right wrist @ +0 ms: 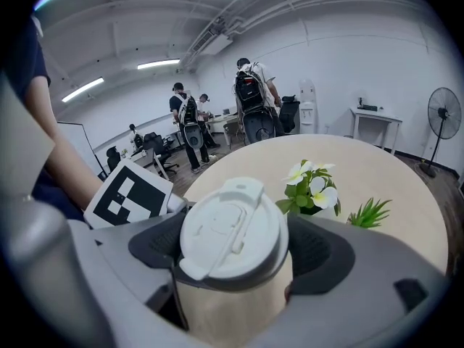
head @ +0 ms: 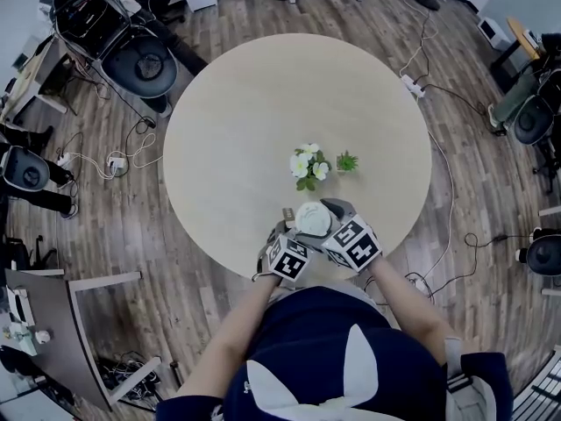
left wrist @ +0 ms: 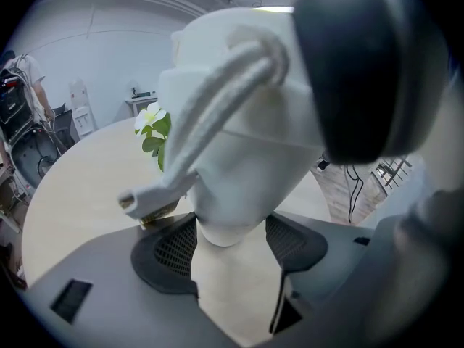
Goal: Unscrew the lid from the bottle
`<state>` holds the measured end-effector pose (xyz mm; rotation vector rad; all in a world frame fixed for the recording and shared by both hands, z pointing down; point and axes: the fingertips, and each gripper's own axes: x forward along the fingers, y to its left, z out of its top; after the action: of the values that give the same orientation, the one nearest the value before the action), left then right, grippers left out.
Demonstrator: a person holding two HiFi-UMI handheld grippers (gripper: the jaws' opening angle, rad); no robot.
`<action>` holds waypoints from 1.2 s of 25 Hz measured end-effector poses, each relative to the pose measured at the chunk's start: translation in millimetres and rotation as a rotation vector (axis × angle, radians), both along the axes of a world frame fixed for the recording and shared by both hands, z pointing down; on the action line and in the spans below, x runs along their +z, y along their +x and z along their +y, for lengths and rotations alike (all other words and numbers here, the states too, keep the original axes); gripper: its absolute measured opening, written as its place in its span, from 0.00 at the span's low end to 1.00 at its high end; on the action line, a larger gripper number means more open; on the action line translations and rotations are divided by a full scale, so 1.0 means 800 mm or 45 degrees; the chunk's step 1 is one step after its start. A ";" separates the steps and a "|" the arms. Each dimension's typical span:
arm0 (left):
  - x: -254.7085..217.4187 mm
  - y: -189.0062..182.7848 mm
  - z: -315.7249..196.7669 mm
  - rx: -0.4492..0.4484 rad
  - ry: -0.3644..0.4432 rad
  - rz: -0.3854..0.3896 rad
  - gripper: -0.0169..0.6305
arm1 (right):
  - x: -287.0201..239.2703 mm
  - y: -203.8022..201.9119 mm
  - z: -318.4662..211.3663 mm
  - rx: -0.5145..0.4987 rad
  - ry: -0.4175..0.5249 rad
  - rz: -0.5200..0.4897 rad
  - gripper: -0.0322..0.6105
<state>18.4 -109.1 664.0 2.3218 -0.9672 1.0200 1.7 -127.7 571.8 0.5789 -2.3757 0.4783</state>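
Near the table [head: 263, 103] edge, left tongs [left wrist: 230, 245] clamp the largely hidden bottle [right wrist: 232, 314], right tongs [right wrist: 235, 254] its lid [right wrist: 228, 227].

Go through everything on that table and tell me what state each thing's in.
lid: seated on the bottle, flip cap down.
bottle: capped, clamped at lid and body.
left gripper: shut on the bottle's body.
right gripper: shut on the lid.
flowers: upright on the table.

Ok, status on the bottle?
Left hand-held gripper shut on bottle. Right hand-held gripper shut on lid, lid seated. Flowers beyond, not in the way.
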 end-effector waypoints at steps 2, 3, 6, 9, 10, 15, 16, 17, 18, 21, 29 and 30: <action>-0.001 -0.001 0.000 0.002 0.002 -0.001 0.50 | -0.002 -0.001 0.000 0.000 -0.001 -0.012 0.73; -0.001 -0.001 0.000 0.002 0.003 0.000 0.50 | -0.003 -0.002 0.001 -0.009 0.007 -0.010 0.73; -0.001 -0.001 0.000 0.001 0.002 0.001 0.50 | -0.007 -0.002 0.000 -0.039 0.028 -0.010 0.73; -0.001 0.000 -0.002 0.001 0.001 -0.002 0.50 | -0.018 -0.001 -0.005 -0.029 0.001 -0.056 0.73; -0.001 0.000 -0.003 0.001 0.001 -0.003 0.50 | -0.021 -0.001 -0.006 -0.023 -0.010 -0.068 0.73; 0.001 -0.001 -0.002 0.001 0.002 -0.007 0.50 | -0.029 0.001 -0.010 -0.002 -0.026 -0.081 0.73; 0.001 -0.001 -0.002 -0.001 0.001 -0.007 0.50 | -0.031 0.002 -0.010 0.008 -0.027 -0.084 0.73; 0.000 -0.001 -0.002 -0.002 -0.001 -0.006 0.50 | -0.033 0.003 -0.011 0.019 -0.028 -0.089 0.73; 0.000 0.000 -0.003 -0.004 -0.002 -0.006 0.50 | -0.036 0.004 -0.013 0.031 -0.029 -0.095 0.73; -0.001 0.000 -0.003 -0.009 -0.009 -0.002 0.50 | -0.043 0.008 -0.016 0.068 -0.040 -0.119 0.73; 0.000 0.000 -0.002 -0.021 -0.014 0.011 0.50 | -0.064 0.015 -0.020 0.120 -0.041 -0.184 0.73; -0.001 0.000 -0.002 -0.023 -0.015 0.013 0.50 | -0.067 0.015 -0.020 0.127 -0.044 -0.194 0.73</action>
<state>18.1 -110.6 663.5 2.3025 -0.9742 1.0032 13.7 -143.8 518.3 0.6694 -2.4849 0.6264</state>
